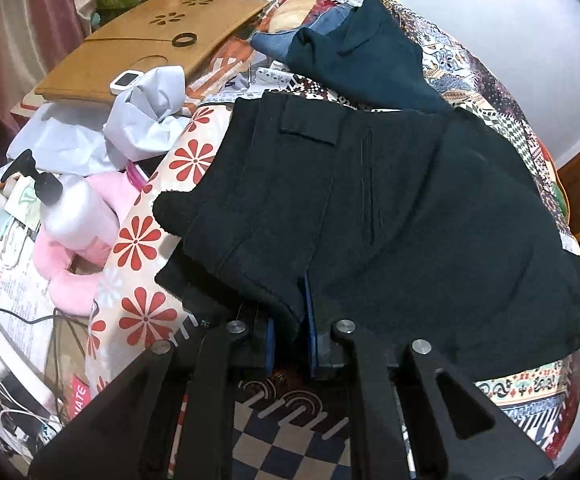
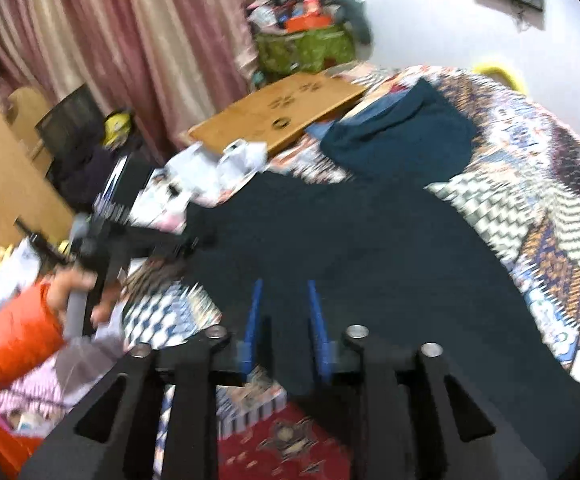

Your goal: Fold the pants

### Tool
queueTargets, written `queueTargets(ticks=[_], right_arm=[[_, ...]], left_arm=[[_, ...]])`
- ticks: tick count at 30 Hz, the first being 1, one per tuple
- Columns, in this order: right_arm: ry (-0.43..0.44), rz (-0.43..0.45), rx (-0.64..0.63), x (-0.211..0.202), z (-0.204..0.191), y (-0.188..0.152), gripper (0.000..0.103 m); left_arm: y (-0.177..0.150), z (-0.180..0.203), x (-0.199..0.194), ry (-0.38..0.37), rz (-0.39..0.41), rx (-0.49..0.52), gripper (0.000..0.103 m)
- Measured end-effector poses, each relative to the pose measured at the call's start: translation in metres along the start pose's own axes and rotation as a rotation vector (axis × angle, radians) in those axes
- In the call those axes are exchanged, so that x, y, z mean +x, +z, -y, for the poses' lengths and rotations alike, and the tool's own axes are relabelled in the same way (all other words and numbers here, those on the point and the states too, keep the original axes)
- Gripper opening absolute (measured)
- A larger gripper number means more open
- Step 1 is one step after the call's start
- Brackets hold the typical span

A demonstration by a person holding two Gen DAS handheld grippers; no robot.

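Left claw (image 1: 290, 320) pinching a bunched fold of dark navy cloth pants (image 1: 370, 208) between blue pads, near the bed's near edge. Right claw (image 2: 283, 312) spread, blue fingers (image 2: 253, 320) hovering over the same pants, nothing gripped; view blurred. Pants lying across patchwork-patterned bed quilt (image 1: 522, 384), waistband with belt loop toward the far side, beside red-flower pillow (image 1: 141, 240). Long axis hard to tell, garment partly doubled over; likely running near-to-far. Soft, light, limp fabric, probably not slippery; likely sags and wrinkles when lifted. Best hold: hem or waistband corners, both layers together.
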State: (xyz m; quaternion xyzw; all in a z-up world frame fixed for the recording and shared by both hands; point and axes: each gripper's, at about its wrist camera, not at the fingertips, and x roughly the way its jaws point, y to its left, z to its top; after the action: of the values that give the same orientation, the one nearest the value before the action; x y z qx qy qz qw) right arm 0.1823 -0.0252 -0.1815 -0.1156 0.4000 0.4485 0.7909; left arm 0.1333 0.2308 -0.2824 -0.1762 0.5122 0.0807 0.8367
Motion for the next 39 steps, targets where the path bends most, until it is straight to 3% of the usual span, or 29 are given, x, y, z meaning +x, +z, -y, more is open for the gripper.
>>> queueTargets(ticks=[3,7,12,18,22,24,29,31,39], right_arm=[[-0.053,0.024,0.060,0.009,0.021,0.014,0.046],[-0.124,-0.033,0.160,0.039,0.054,0.020,0.047],[-0.106,-0.147,0.242,0.058,0.079,-0.009,0.047],[-0.118,-0.068,0.266,0.006,0.082,-0.054,0.054],[-0.162,-0.068,0.279,-0.027,0.081,-0.086,0.057],[-0.166,-0.088,0.320,-0.039,0.087,-0.099,0.059],[-0.260,-0.079,0.458,-0.080,0.107,-0.139,0.059],[-0.290,-0.053,0.533,-0.099,0.115,-0.157,0.059],[-0.398,0.054,0.812,-0.156,0.143,-0.218,0.060]], left_arm=[[-0.001,-0.001,-0.001,0.008,0.006,0.002,0.016],[-0.003,-0.004,-0.003,0.018,0.004,0.025,0.023],[-0.002,-0.002,-0.010,0.045,-0.003,0.069,0.026],[0.000,-0.003,-0.028,0.101,0.016,0.085,0.040],[0.006,0.002,-0.048,0.149,0.060,0.112,0.045],[0.013,0.008,-0.061,0.151,0.088,0.125,0.052],[0.029,0.040,-0.081,0.110,0.155,0.168,0.077],[0.035,0.058,-0.081,0.085,0.165,0.196,0.081],[0.035,0.134,-0.041,-0.006,0.081,0.319,0.086]])
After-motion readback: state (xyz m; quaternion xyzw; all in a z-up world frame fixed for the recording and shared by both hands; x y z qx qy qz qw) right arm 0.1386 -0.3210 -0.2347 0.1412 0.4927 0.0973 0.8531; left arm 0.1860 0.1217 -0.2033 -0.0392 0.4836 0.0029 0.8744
